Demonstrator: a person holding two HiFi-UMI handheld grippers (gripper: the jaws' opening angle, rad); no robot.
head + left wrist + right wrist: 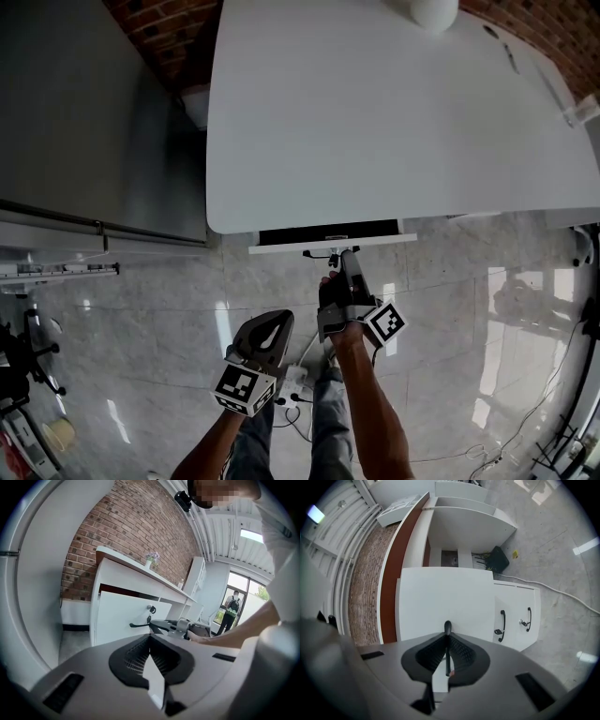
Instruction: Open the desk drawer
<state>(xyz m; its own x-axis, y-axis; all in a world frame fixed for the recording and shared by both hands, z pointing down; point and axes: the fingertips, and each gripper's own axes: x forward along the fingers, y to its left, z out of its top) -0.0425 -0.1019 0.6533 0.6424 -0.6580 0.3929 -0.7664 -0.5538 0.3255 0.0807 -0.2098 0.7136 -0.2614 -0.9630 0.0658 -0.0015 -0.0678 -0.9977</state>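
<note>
The white desk (375, 112) has its drawer (333, 243) pulled a little out from under the front edge, with a dark gap behind the drawer front. My right gripper (345, 258) points level at the drawer and is shut on the black drawer handle (447, 644), a thin rod clamped between the ribbed pads. From the side, the left gripper view shows the drawer front (126, 613) and the right gripper (157, 624) on the handle. My left gripper (277, 323) hangs back lower left, away from the desk, shut with nothing in it.
A grey cabinet (84, 122) stands left of the desk. Lower drawers with black handles (502, 625) sit beside the held one, and one has a key (525, 620). A white round object (433, 11) stands on the desk's far edge. Cables (295, 384) lie on the marble floor.
</note>
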